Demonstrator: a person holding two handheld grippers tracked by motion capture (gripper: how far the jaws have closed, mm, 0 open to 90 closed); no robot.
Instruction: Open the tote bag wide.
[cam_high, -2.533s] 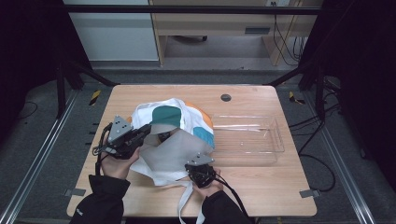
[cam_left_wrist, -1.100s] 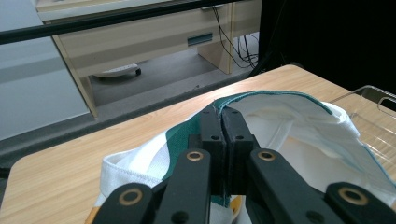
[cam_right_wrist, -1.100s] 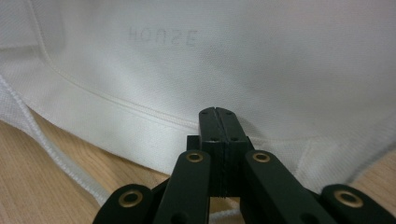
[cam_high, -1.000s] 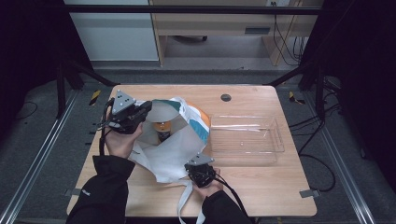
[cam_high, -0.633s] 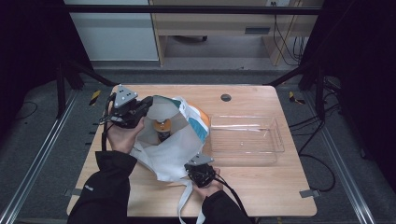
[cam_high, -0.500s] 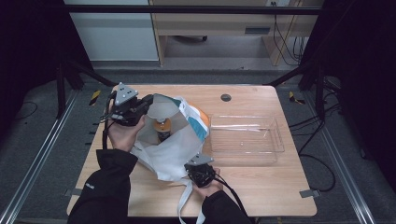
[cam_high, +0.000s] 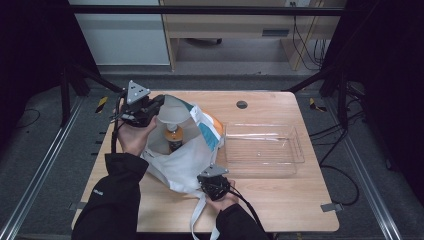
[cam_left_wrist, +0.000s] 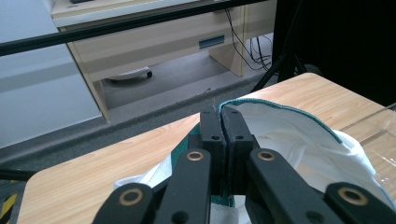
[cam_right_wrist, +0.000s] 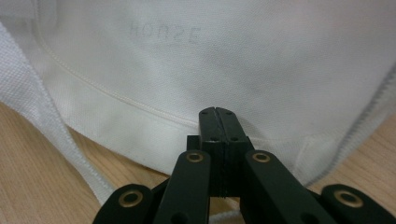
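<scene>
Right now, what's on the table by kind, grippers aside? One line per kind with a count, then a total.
Cloth bag, white with teal and orange, mouth held open: 1
Bottle standing inside the bag: 1
Clear plastic tray beside the bag: 1
Total: 3

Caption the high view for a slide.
Two grippers hold a white tote bag open, showing a bottle inside.

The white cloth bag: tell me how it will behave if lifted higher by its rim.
The white cloth bag looks floppy: it sags between the left gripper and right gripper. The bottle inside may tip or slide, likely weighing down the bottom.
</scene>
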